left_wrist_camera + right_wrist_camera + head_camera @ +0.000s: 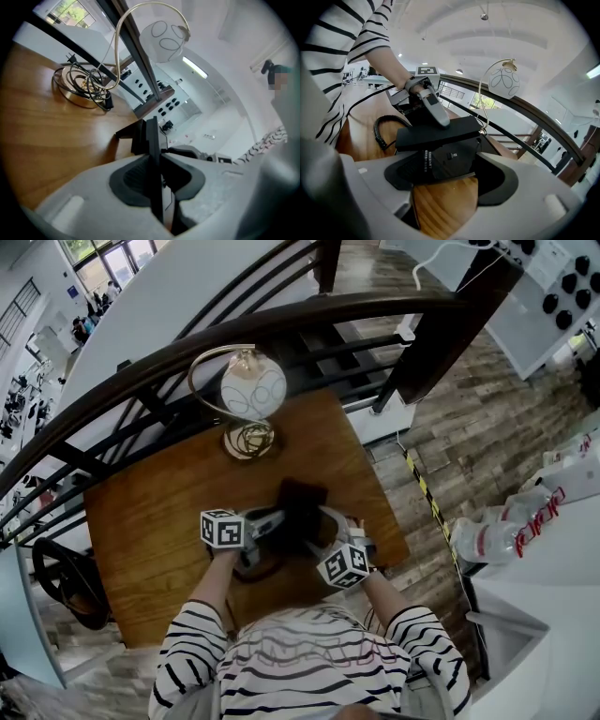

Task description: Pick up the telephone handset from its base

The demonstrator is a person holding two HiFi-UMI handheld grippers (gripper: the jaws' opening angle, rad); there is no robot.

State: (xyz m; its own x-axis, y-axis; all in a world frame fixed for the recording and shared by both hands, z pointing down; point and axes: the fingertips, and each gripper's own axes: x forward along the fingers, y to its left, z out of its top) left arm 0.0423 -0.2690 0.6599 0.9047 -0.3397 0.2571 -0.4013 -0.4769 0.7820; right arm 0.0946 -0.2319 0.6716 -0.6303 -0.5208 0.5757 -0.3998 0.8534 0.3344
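Head view: dark telephone sits mid-surface, on wood, near the person's edge. Lamp stands behind it, apart. Left hand-held gripper and right hand-held gripper come in from either side and meet at the phone. Handset and base can't be separated from here.

Left gripper view: jaws pressed together on a thin dark flat slab seen edge-on, which I take to be the handset. It runs forward out of the pinch. Wood surface is below.

Right gripper view: jaws spread wide. The base, a black body with small white print, fills the gap and seems to touch both pads, so it reads as clamped. Above it lies the flat black handset, tilted, with the left hand-held gripper's finger across its top. Coiled cord loops on the surface to the left.

Step, judged: grasp is made, with handset pinched and base braced. Lift is at most just started; I can't tell if the handset is clear of the cradle.

Next move calls for raising the left hand-held gripper straight up. The pinch must stay firm on the thin slab. The right one holds the base down so the cord doesn't drag it.
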